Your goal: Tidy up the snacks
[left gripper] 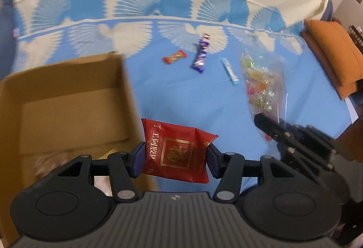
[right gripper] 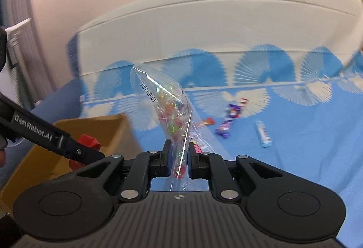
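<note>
My left gripper [left gripper: 173,155] is shut on a red snack packet [left gripper: 175,151] with gold characters, held above the blue bed sheet beside the open cardboard box [left gripper: 68,98]. My right gripper [right gripper: 179,160] is shut on a clear bag of coloured candies [right gripper: 169,111], which stands up from its jaws. In the left wrist view that candy bag [left gripper: 263,80] hangs at the right with the right gripper [left gripper: 267,127] below it. In the right wrist view the left gripper's arm [right gripper: 45,136] crosses the box [right gripper: 95,132], with the red packet [right gripper: 88,141] showing behind it.
An orange-red candy [left gripper: 175,56], a purple wrapper [left gripper: 200,57] and a light blue stick pack [left gripper: 230,71] lie loose on the sheet [left gripper: 170,93]. Orange cushions [left gripper: 335,55] sit at the right edge. A white headboard [right gripper: 204,28] stands behind the bed.
</note>
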`<state>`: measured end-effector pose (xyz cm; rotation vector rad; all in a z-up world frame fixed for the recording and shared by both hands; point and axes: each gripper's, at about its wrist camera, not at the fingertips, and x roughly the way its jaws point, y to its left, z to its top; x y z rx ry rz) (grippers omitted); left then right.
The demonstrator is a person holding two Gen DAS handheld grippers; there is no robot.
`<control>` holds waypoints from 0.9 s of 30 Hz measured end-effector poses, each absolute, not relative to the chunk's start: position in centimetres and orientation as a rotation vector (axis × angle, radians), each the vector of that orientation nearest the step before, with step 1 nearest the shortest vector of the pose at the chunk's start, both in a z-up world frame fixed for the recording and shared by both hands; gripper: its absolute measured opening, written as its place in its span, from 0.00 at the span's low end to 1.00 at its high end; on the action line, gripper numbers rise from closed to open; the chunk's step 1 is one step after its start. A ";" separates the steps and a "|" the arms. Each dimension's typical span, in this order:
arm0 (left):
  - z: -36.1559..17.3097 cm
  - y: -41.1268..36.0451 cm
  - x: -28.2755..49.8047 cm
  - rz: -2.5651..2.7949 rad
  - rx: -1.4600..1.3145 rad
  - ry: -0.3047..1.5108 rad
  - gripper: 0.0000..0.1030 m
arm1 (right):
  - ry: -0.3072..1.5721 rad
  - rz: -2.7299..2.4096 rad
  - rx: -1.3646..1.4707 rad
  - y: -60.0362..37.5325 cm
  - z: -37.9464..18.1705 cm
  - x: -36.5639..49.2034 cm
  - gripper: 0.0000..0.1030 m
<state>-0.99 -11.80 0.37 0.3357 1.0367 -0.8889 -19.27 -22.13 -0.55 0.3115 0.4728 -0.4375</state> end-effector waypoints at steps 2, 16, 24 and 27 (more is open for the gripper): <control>1.1 -8.6 -1.6 -0.862 0.325 1.023 0.59 | 0.486 -0.396 0.296 -19.6 0.5 -19.2 0.13; 3.4 7.3 -3.1 -0.655 0.231 0.949 0.59 | 0.550 -0.120 0.227 -3.8 4.4 -17.0 0.13; 4.4 9.6 -4.1 -0.664 0.178 0.915 0.59 | 0.579 -0.120 0.206 -0.7 4.7 -17.6 0.13; 4.5 9.5 -4.4 -0.672 0.172 0.907 0.59 | 0.585 -0.120 0.193 -0.2 4.7 -17.6 0.13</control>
